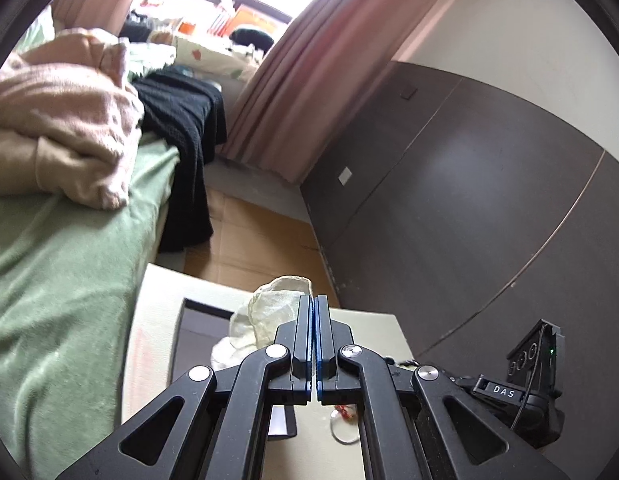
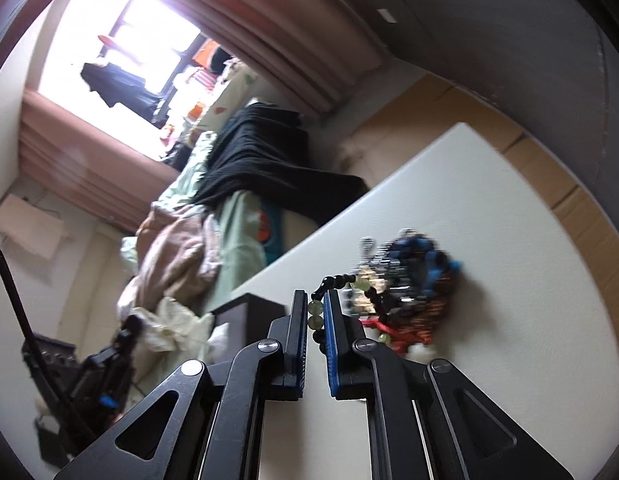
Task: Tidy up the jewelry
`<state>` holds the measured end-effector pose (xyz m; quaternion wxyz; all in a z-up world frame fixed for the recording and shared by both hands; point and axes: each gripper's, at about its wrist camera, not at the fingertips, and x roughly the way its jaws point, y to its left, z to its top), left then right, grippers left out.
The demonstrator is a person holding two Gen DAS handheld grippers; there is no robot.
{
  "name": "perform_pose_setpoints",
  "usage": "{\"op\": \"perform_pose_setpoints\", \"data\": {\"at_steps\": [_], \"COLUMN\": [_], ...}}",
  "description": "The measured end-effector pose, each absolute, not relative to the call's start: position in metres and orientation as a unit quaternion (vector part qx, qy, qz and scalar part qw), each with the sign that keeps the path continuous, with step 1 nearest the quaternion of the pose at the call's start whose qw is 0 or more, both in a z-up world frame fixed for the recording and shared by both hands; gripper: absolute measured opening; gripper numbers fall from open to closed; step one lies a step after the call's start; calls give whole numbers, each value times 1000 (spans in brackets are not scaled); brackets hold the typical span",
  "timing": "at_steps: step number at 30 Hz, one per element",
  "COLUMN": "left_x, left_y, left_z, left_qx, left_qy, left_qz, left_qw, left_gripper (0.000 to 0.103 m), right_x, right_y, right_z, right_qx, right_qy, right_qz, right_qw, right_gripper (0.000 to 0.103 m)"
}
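Glossy beaded bracelet (image 2: 323, 312), seemingly glass; matt table (image 2: 489, 200)

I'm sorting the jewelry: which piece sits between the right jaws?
The bead string of black and pale green beads. It runs between the right gripper jaws, while the blue, red and metallic pieces lie heaped beside them.

The right gripper (image 2: 314, 314) pinches a beaded bracelet (image 2: 336, 280) just beside the jewelry pile (image 2: 409, 276) on the white table (image 2: 509, 300).

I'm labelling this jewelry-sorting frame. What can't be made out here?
- Right wrist: jewelry pile motion-blurred; single pieces indistinguishable.
- Right wrist: beaded strand between the right hand-held gripper; its lower end is hidden.
- Left wrist: ring mostly hidden behind the left hand-held gripper.
- Left wrist: dark box interior covered by cloth.
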<state>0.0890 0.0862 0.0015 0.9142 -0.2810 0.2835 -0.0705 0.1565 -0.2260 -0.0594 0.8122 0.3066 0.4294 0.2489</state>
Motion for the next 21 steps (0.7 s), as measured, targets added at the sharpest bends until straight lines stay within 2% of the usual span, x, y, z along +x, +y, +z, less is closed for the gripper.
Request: {"op": "perform_pose_setpoints", "data": {"at_steps": [2, 3, 4, 5, 6, 7, 19, 20, 21], "left_x": [97, 98, 99, 98, 95, 92, 68, 66, 67], "left_y": [89, 91, 94, 96, 99, 102, 134, 136, 136], "left_z": [-4, -6, -7, -8, -8, -6, 6, 7, 7], "left_qx": [-286, -290, -296, -301, -307, -311, -347, -346, -346], "left_qy": [310, 316, 319, 318, 312, 303, 251, 249, 249], "left_qz": [-63, -61, -58, -54, -43, -34, 6, 12, 16], "left_qw": [905, 901, 898, 897, 898, 900, 904, 904, 905], "left_gripper": [5, 14, 31, 43, 68, 82, 84, 84, 84], "right_x": [155, 154, 153, 152, 151, 150, 152, 154, 159], "right_y": [-214, -208, -202, -195, -188, -182, -101, -92, -83], "right_z": [-57, -55, -53, -50, -47, -44, -28, -30, -35], "right_qx": [312, 316, 318, 319, 320, 323, 304, 299, 292], "right_qy": [423, 420, 416, 412, 407, 403, 411, 419, 435], "right_qz": [266, 276, 285, 294, 304, 315, 396, 404, 414], "right_qw": [808, 805, 803, 802, 799, 796, 763, 756, 744], "right_gripper": [9, 10, 10, 10, 9, 10, 10, 12, 21]}}
